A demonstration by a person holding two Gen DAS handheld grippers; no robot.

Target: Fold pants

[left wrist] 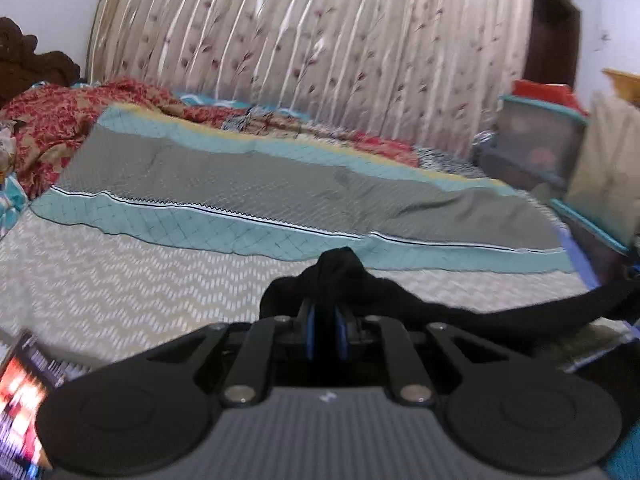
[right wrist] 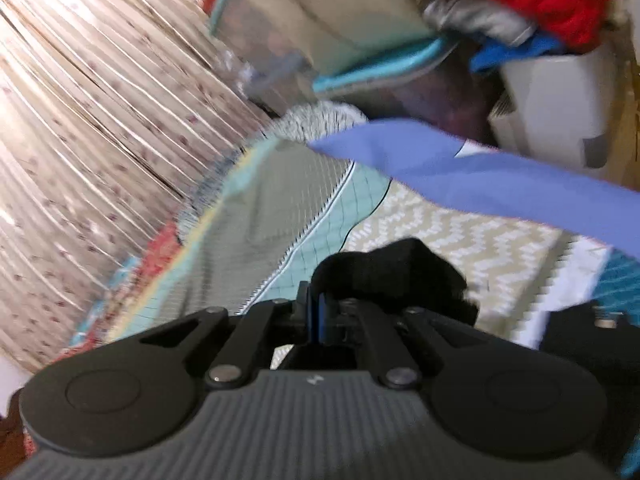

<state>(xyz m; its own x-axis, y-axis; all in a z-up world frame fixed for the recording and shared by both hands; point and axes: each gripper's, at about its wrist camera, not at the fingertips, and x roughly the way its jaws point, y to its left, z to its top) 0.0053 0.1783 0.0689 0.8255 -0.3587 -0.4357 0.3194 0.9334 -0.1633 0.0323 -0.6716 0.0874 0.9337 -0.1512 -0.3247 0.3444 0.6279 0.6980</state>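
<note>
The black pants (left wrist: 400, 300) bunch over my left gripper (left wrist: 326, 316), which is shut on the cloth; a black band of them stretches taut to the right edge of the left wrist view. My right gripper (right wrist: 320, 312) is shut on another bunched part of the pants (right wrist: 392, 276), held above the bed. Most of the garment hangs below the views and is hidden. Both views are blurred by motion.
A beige zigzag bedsheet (left wrist: 120, 288) covers the bed, with a grey-and-teal quilt (left wrist: 240, 184) and red patterned cloth (left wrist: 80, 116) behind it. A pleated curtain (left wrist: 320, 48) backs the bed. Storage boxes (left wrist: 536, 140) stand at the right. A blue cloth (right wrist: 460, 172) and a white bin (right wrist: 560, 104) lie beyond the bed.
</note>
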